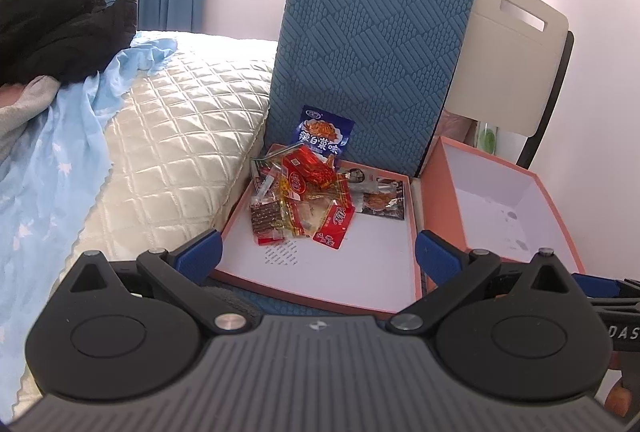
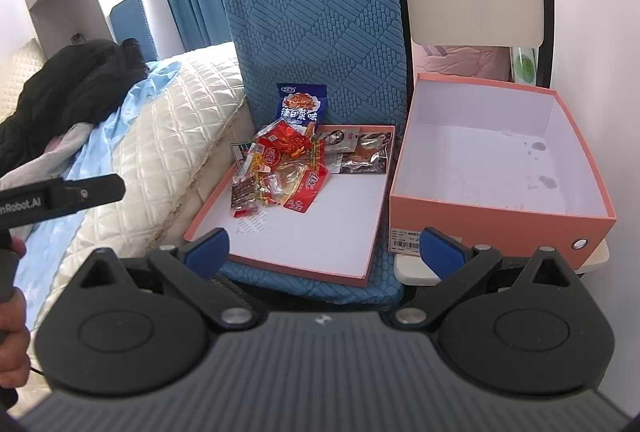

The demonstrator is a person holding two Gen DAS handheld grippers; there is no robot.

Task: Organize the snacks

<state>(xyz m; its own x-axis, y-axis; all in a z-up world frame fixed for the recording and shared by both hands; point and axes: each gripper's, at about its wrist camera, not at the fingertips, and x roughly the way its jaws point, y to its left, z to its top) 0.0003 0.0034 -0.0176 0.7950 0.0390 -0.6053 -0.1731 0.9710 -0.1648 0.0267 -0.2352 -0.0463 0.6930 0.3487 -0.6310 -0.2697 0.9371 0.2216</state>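
A heap of snack packets (image 1: 304,195) (image 2: 280,167) lies at the far end of a shallow pink box lid (image 1: 320,292) (image 2: 280,264). A blue packet (image 1: 322,131) (image 2: 301,103) leans upright against the blue cushion behind it. Dark packets (image 1: 380,201) (image 2: 366,155) lie to the right of the heap. A deep pink box (image 1: 444,199) (image 2: 492,220) with a white, stained inside stands empty to the right of the lid. My left gripper (image 1: 318,252) and right gripper (image 2: 326,246) both hover open in front of the lid, with nothing between the fingers.
The lid rests on a blue textured cushion (image 1: 372,43) (image 2: 316,11) propped upright. A quilted cream bed (image 1: 168,135) with a light blue cloth (image 1: 52,167) and black clothing (image 1: 60,31) lies to the left. A white chair back (image 1: 508,63) stands behind the box. A hand (image 2: 12,336) holds the other tool at left.
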